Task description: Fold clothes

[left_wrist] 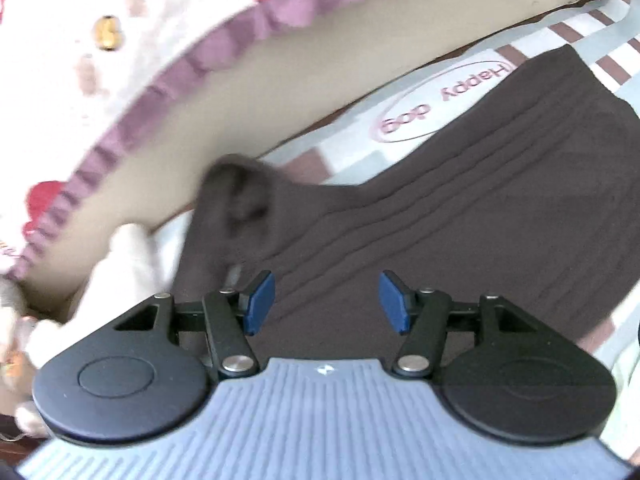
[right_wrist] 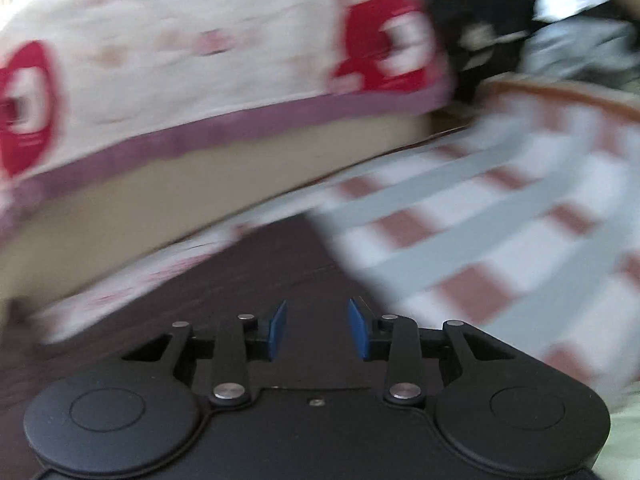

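A dark brown garment (left_wrist: pixel 460 216) lies spread on a checked sheet (left_wrist: pixel 352 152), with soft ridges running across it and one corner bunched up at its left end (left_wrist: pixel 236 196). My left gripper (left_wrist: pixel 327 304) hovers just above the garment, open and empty. In the right wrist view, which is blurred, the same brown garment (right_wrist: pixel 256 280) lies under my right gripper (right_wrist: pixel 317 330). The right gripper's blue pads stand apart with nothing between them.
A white and red patterned cover with a purple frill (left_wrist: pixel 168 80) hangs over a beige mattress side (left_wrist: pixel 304 76) behind the sheet. The sheet carries a "Happy dog" print (left_wrist: pixel 444 96). Dark clutter (right_wrist: pixel 500 20) sits at the far right. A pale cloth (left_wrist: pixel 124 264) lies at left.
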`<state>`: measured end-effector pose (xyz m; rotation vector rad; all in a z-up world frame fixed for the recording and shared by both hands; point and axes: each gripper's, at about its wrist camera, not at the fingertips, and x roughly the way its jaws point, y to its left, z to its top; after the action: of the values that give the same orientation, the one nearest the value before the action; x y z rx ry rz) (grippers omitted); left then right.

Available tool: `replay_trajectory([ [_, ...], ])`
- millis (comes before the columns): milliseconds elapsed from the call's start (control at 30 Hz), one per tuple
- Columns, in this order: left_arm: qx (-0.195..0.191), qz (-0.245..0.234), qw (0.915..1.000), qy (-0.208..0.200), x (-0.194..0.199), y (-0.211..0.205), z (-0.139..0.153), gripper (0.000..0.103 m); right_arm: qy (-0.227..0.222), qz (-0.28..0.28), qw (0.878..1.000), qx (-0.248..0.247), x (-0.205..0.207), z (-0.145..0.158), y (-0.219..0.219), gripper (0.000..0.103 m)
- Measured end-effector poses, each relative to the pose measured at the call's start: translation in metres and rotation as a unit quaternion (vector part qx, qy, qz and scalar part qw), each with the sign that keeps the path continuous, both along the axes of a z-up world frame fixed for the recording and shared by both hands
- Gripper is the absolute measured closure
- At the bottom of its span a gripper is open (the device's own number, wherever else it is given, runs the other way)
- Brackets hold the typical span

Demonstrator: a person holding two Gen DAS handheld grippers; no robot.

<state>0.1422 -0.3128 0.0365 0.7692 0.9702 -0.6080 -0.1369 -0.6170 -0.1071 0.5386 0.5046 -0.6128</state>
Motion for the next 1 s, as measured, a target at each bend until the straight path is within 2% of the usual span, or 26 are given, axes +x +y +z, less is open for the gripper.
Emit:
replay_trajectory([
  [133,0.03,-0.006,0.9985,0.045,-0.009,0.04,0.036,0.044,-0.039,0.118,0.991,0.039,0.017,0.004,0.03,0.064],
  [267,0.02,-0.023,0.9982,0.052,-0.025,0.079,0.031,0.039,-0.079,0.21,0.971,0.079,0.033,0.011,0.076,0.062],
  [367,-0.013,0.016,0.9979,0.062,-0.021,0.106,-0.005,0.039,-0.097,0.288,0.947,0.105,0.047,0.012,0.129,0.062],
  [433,-0.037,0.045,0.9973,0.045,-0.021,0.123,-0.033,0.039,-0.1,0.34,0.927,0.123,0.06,0.006,0.171,0.061],
  [500,-0.047,0.088,0.9948,0.021,-0.021,0.141,-0.06,0.039,-0.084,0.377,0.913,0.128,0.073,-0.006,0.21,0.061],
  [567,-0.067,0.153,0.9856,0.027,-0.02,0.165,-0.082,0.039,-0.05,0.421,0.898,0.122,0.089,-0.019,0.25,0.061],
  [633,-0.099,0.209,0.971,0.06,-0.02,0.191,-0.096,0.039,-0.036,0.447,0.885,0.122,0.092,-0.023,0.269,0.061],
  [733,-0.131,0.297,0.9363,0.134,-0.014,0.229,-0.12,0.039,-0.02,0.484,0.866,0.122,0.093,-0.026,0.295,0.061],
  [767,-0.129,0.314,0.9297,0.142,-0.014,0.236,-0.126,0.039,-0.014,0.496,0.86,0.122,0.093,-0.028,0.303,0.061],
  [833,-0.124,0.31,0.9324,0.137,-0.017,0.244,-0.129,0.039,-0.004,0.519,0.846,0.122,0.094,-0.03,0.321,0.061],
  [900,-0.105,0.3,0.9422,0.107,-0.024,0.248,-0.129,0.039,0.007,0.542,0.831,0.122,0.095,-0.033,0.338,0.061],
  [933,-0.092,0.296,0.9463,0.091,-0.028,0.249,-0.129,0.038,0.011,0.553,0.826,0.106,0.091,-0.031,0.345,0.061],
  [1000,-0.083,0.3,0.9472,0.078,-0.028,0.251,-0.133,0.027,0.017,0.574,0.815,0.074,0.087,-0.025,0.357,0.061],
])
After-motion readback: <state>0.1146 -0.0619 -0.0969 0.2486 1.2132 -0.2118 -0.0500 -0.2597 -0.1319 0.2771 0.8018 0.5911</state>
